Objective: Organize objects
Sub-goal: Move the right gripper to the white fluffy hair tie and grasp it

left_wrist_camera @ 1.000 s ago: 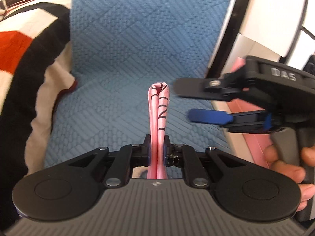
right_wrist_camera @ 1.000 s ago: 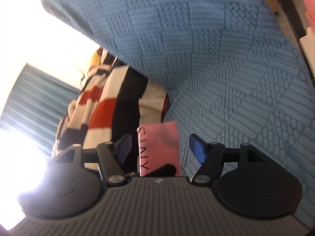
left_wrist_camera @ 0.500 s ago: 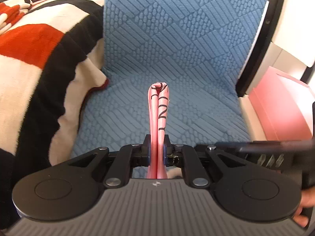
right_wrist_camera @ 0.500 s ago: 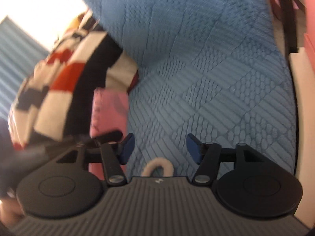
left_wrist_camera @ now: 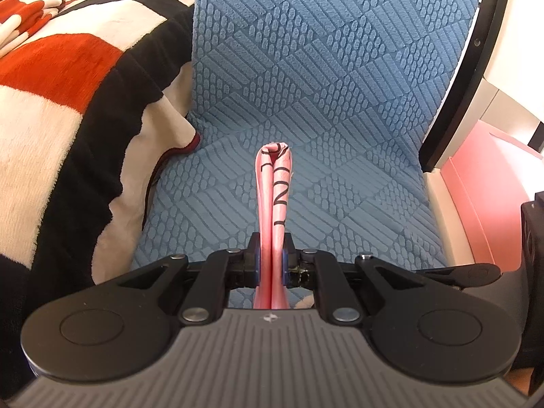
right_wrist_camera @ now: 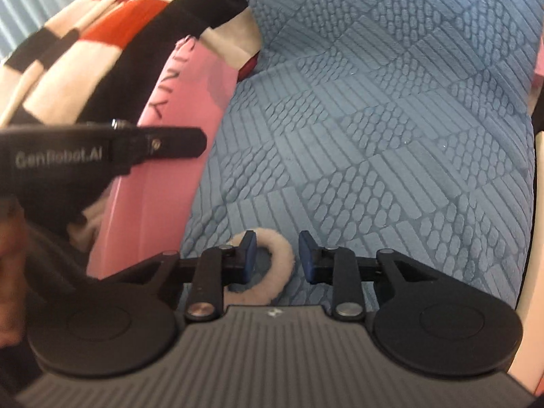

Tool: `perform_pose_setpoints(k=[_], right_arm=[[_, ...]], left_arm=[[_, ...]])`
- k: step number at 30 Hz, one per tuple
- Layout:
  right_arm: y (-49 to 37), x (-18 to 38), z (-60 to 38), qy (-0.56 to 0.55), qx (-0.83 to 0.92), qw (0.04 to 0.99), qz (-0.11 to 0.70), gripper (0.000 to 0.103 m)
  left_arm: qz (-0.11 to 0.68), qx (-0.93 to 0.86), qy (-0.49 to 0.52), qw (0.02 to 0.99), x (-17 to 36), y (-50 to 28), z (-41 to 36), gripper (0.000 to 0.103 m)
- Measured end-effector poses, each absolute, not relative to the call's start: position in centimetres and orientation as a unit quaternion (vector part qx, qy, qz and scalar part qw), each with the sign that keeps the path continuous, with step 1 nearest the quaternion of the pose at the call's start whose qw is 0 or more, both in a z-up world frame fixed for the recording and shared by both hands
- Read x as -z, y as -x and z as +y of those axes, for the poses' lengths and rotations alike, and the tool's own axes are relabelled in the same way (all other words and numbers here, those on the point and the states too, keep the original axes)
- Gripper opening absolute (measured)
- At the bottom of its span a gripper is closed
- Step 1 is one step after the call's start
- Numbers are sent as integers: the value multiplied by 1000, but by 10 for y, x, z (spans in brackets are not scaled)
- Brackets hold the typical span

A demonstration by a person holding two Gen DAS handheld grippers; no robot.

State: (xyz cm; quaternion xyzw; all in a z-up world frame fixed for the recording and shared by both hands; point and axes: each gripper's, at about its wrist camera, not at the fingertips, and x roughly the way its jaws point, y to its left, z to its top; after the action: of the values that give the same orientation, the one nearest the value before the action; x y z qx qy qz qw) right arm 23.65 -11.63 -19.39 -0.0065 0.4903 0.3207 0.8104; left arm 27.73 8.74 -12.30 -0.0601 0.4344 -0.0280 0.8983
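Left gripper (left_wrist_camera: 272,265): jaws clamped on the pink bag (left_wrist_camera: 273,204), which is pinched flat and stands edge-on, long axis running away from the gripper over the blue textured cover (left_wrist_camera: 323,85).

Right gripper (right_wrist_camera: 277,255): jaws closing. The fluffy cream ring (right_wrist_camera: 278,255) lies on the blue cover at the near edge, directly between the blue pads (right_wrist_camera: 250,255). Ring's far-right arc sits in the gap; its left side passes behind the left pad. Pads not pressing on it as far as visible.

Pink bag hangs just left of the ring, mouth not visible. Striped blanket (right_wrist_camera: 85,51) beyond, left.

Judgement: right gripper is nearer the ring; coming move probably grips it and carries it left toward the bag.
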Motion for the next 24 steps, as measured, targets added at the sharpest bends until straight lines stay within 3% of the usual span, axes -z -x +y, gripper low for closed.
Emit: perform_pose_setpoints(k=[12, 15, 17, 24], right_arm=[[-215, 195, -99, 122, -337, 818, 450, 26], [-207, 194, -92, 166, -340, 817, 435, 14], [-203, 194, -89, 183, -338, 817, 430, 11], [-221, 183, -114, 111, -296, 838, 446, 10]], left_arm=[[439, 19, 71, 896, 124, -281, 88, 14], [439, 19, 74, 895, 123, -281, 88, 14], [436, 19, 76, 897, 123, -281, 89, 14], [431, 26, 80, 898, 123, -279, 89, 14]])
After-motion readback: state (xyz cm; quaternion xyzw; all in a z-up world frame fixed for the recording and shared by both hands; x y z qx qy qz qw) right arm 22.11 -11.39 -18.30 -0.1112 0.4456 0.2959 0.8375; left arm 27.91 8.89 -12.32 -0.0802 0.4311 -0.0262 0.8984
